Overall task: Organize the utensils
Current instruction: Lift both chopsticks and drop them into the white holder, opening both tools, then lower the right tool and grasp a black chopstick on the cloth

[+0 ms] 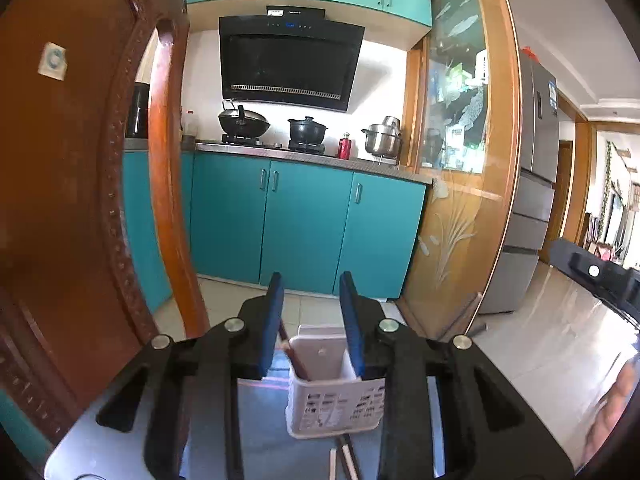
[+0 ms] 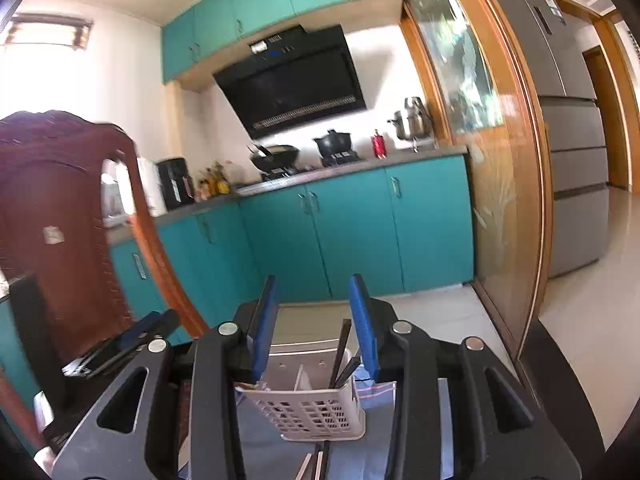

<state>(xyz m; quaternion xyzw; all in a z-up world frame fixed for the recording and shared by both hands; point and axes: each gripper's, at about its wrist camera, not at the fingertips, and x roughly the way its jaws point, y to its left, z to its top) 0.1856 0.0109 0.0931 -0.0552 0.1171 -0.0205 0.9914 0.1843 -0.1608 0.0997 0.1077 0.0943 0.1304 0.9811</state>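
Loose chopsticks (image 1: pixel 347 458) lie just under the left gripper (image 1: pixel 314 326), not yet binned. Both grippers spread, empty. Basket (image 2: pixel 308 412) sits ahead of the right gripper (image 2: pixel 316 324), some sticks (image 2: pixel 343 356) already in. Partway done.

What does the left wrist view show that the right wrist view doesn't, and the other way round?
Only the left wrist view: one brown chopstick standing in the caddy's left side, and the right gripper off to the right.

Only the right wrist view: dark chopsticks standing in the caddy's right compartment, the divider inside, a black appliance and bottles on the counter, and the left gripper at far left.

Both: the white slotted caddy between open fingers, loose utensils on the table before it, range hood, wok, red bottle.
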